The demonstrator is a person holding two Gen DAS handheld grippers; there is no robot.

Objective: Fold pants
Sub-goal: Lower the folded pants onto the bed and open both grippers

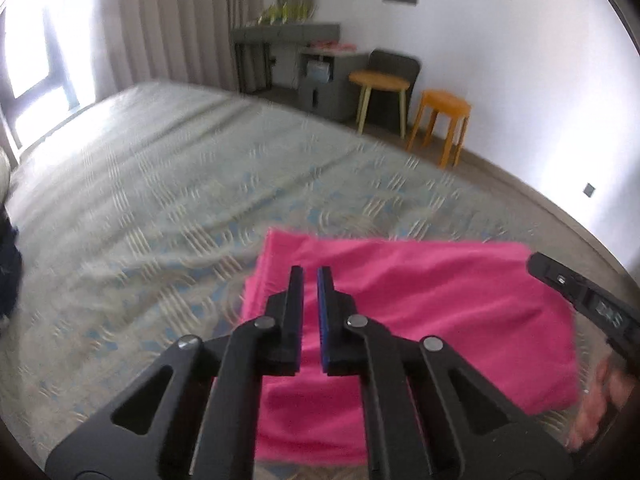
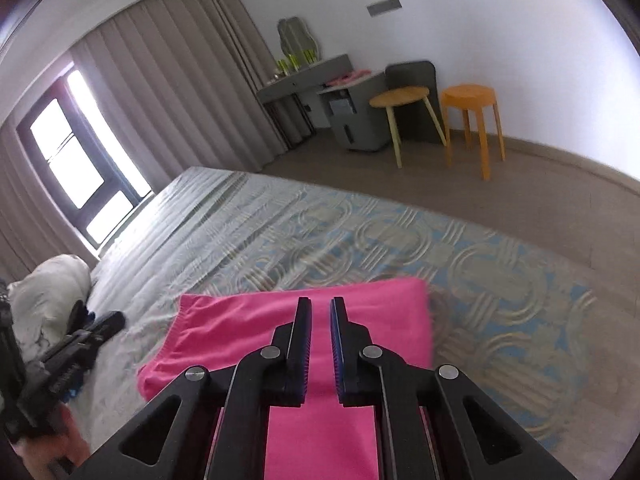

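L gripper [image 1: 310, 276]: fingers nearly pressed together, nothing pinched, hovering over folded pink pants [image 1: 420, 312]. Pants lie near the bed [image 1: 160, 184] edge; open quilted, patterned bedspread from 9 to 12 o'clock. R gripper [image 2: 321, 307]: jaws also narrowed, nothing between, above pants' soft flat rectangle. Floor at 2 o'clock.

Behind the left gripper [image 1: 310, 276], the pink pants' [image 1: 420, 300] near edge is hidden by its fingers. The bedspread [image 1: 160, 200] ahead is motion-blurred. Desk [image 2: 304, 76] items are too small to identify.
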